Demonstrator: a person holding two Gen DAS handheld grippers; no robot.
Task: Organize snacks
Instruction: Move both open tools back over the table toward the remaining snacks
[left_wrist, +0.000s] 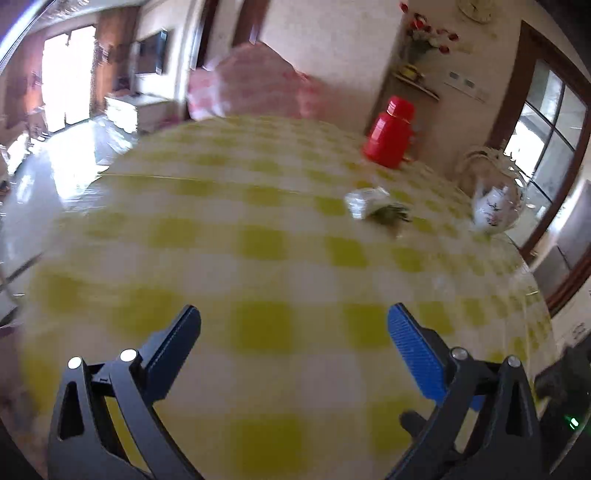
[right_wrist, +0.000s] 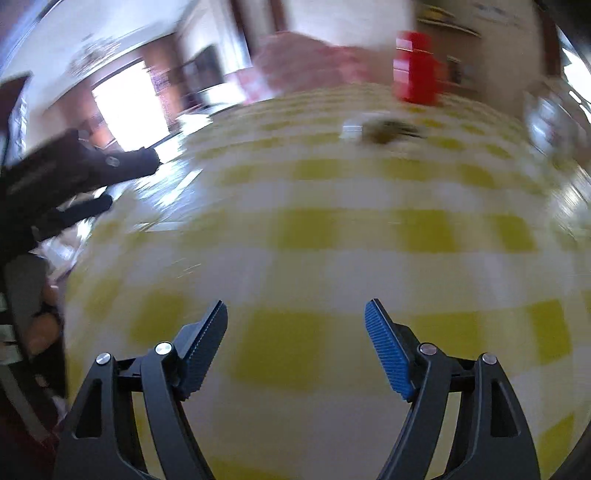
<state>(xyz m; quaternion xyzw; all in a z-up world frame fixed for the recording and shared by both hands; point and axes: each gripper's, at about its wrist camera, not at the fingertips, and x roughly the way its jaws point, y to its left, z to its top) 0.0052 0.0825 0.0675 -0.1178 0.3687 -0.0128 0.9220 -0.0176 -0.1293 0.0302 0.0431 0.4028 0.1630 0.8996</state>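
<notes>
Left gripper (left_wrist: 294, 315) spread wide, empty; right gripper (right_wrist: 295, 310) spread, empty, both over the near yellow-checked tablecloth (left_wrist: 258, 236). Small white and green snack packets (left_wrist: 375, 208) lie far right, near the red plastic jar (left_wrist: 389, 134). Judged: sorting not finished; packets untouched.

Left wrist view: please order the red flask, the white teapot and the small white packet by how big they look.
1. red flask
2. white teapot
3. small white packet

Teapot and packet look close; blur leaves this unsure.

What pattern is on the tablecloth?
The tablecloth has a yellow-and-white check, clearest in the left wrist view.
</notes>
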